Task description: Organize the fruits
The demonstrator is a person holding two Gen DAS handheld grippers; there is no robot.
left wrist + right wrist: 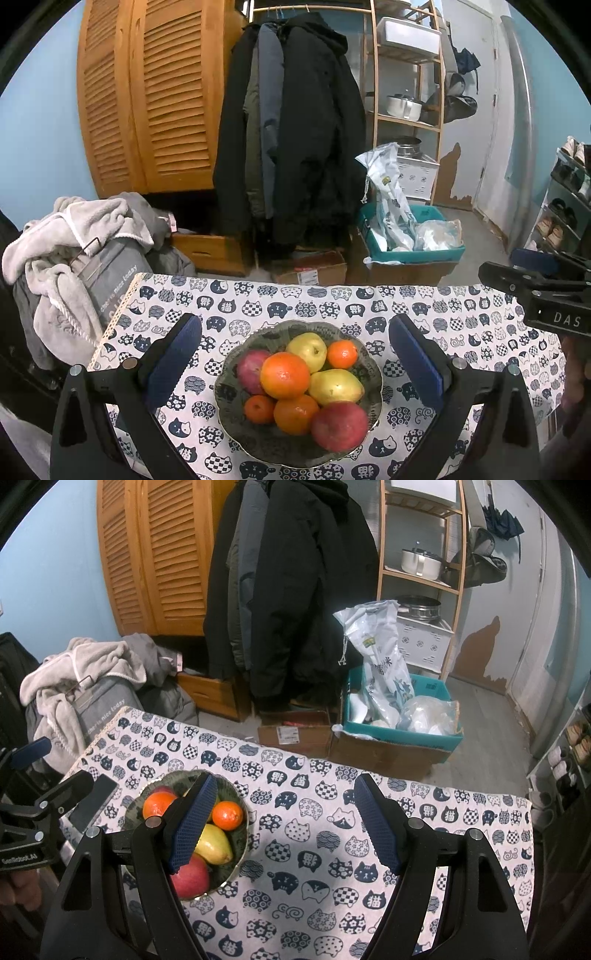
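A dark patterned bowl (373, 406) sits on the cat-print tablecloth (461, 332) and holds several fruits: a big orange (284, 374), red apples (340, 424), yellow pears (334, 386) and small tangerines (342, 353). My left gripper (293, 363) hovers over the bowl, open, with the fruit showing between its blue pads and nothing gripped. In the right wrist view the bowl (240, 845) lies at the left, partly behind my left finger (192, 823). My right gripper (284, 821) is open above bare cloth, right of the bowl. The other gripper's body (546, 295) shows at the right edge of the left wrist view.
A pile of grey clothes (74, 258) lies beyond the table's left corner. Cardboard boxes (310, 271) and a teal crate (413, 240) with bags stand on the floor past the far edge. Hanging coats (295, 129), a wooden shelf and a shoe rack (569, 195) are behind.
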